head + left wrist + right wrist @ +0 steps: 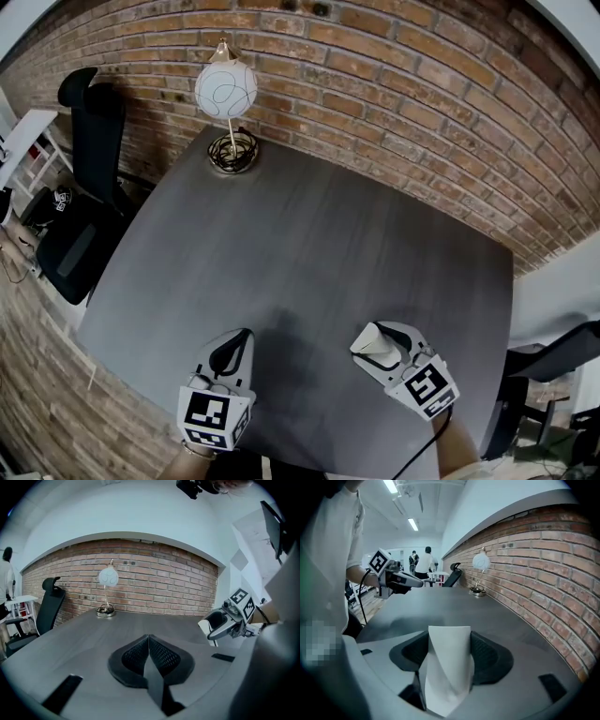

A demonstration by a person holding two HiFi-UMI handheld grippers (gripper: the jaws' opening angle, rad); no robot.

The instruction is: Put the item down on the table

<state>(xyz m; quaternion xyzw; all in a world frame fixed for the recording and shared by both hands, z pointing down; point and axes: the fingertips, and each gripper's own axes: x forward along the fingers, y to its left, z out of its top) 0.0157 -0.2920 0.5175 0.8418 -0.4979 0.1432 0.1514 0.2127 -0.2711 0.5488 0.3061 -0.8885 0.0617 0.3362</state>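
One unidentifiable white item (446,667) between fingers (488,656)

Setting: open-plan office or lab space.
Exposed brick wall (394,84), dark grey table (309,253) with globe lamp (226,89), black office chair (94,141) alongside, white shelf unit (26,141), ceiling strip lights (412,524), people (424,559) standing at far end.

The table (309,234) looks matt, the brick wall (422,84) rough.

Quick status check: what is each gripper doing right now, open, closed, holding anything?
Left gripper: closed, jaws pressed together with nothing between them.
Right gripper: closed on a white folded sheet.
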